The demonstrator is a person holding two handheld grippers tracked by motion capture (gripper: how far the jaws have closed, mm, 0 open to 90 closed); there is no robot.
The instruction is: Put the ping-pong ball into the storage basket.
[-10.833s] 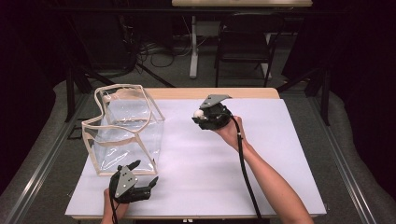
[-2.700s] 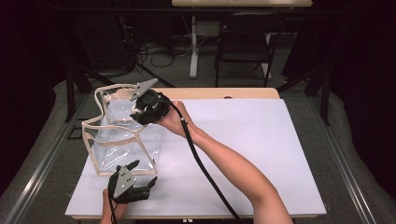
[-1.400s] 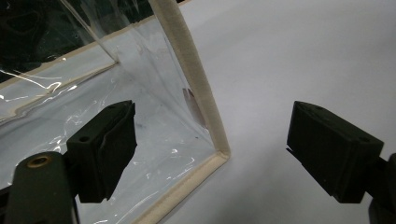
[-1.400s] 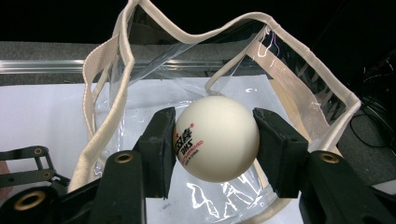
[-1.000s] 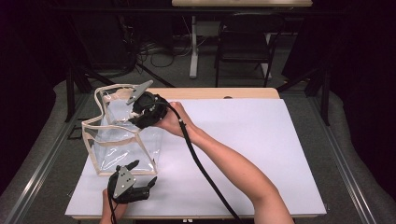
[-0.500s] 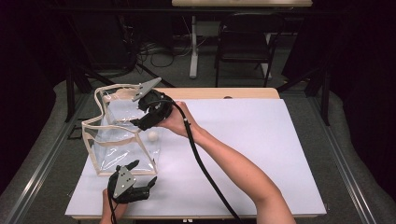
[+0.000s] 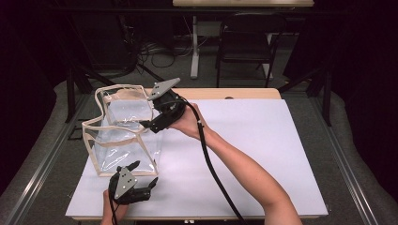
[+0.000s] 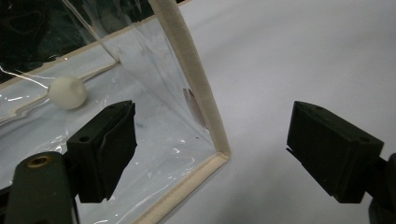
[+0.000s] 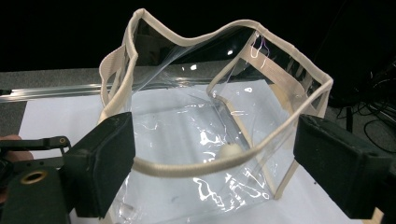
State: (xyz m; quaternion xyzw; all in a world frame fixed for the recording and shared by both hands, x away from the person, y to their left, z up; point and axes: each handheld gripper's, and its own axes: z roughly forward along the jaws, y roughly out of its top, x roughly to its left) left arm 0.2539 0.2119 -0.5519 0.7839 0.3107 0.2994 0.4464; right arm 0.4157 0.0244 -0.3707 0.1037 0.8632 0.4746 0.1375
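White-topped bench (image 7: 263, 154) fills centre of high view. Clear bag (image 7: 123, 133) with cream trim stands open at left-centre of frame. Right gripper (image 7: 159, 123) sits at bag's upper right rim, jaws spread wide, nothing held. Left gripper (image 7: 143, 176) at lower left, just beside bag's near corner, jaws apart, empty. Small white ball (image 8: 67, 92) lies on bag floor, upper left of left gripper view.
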